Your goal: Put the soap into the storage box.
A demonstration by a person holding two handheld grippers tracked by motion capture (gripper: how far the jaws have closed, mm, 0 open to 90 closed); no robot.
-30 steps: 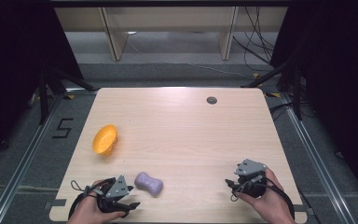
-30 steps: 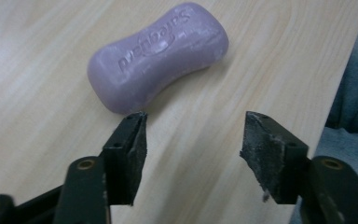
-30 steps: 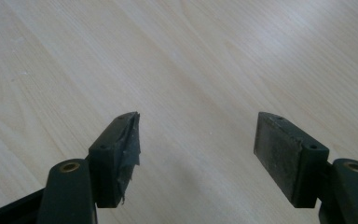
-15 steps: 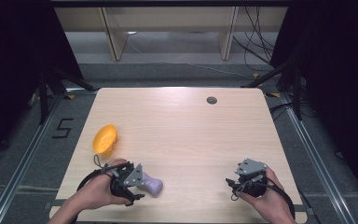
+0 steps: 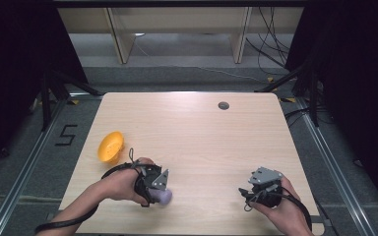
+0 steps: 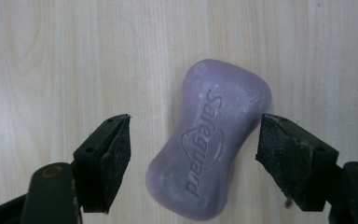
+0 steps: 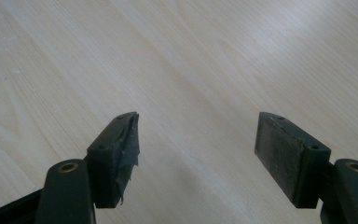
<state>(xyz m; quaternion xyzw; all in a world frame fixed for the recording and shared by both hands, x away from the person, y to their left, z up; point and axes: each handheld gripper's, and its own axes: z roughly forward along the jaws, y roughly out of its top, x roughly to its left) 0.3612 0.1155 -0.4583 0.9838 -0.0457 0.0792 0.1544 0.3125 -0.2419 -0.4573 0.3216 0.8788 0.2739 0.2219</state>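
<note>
step in hand, by judgement: approach for a grasp on the purple soap bar [image 6: 209, 147]. left gripper [image 5: 153, 184] poised straight above it at the near left part of the table [image 5: 202, 132], jaws spread wide with the bar lying flat between them. in the left gripper view, right jaw just at the bar's upper right edge — touching or a hair off, cannot tell; left jaw well apart from the bar's left side. bar set at a slant across the jaw line, embossed lettering face up.

next move, likely: lower a little and close across the narrow waist — calls for a slight shift so both jaws meet the bar evenly; off-centre contact could spin or push it along the wood. smooth curved sides, so probably slippery.

right gripper [image 5: 263, 189] resting at the near right, jaws apart over bare wood, holding nothing.

around: orange bowl [image 5: 110, 146] near the left edge, beyond the left hand [image 5: 120, 182], apart from the soap — a plausible destination. small dark round spot [image 5: 223, 105] far across the table. nothing between soap and bowl apart from the hand itself.
</note>
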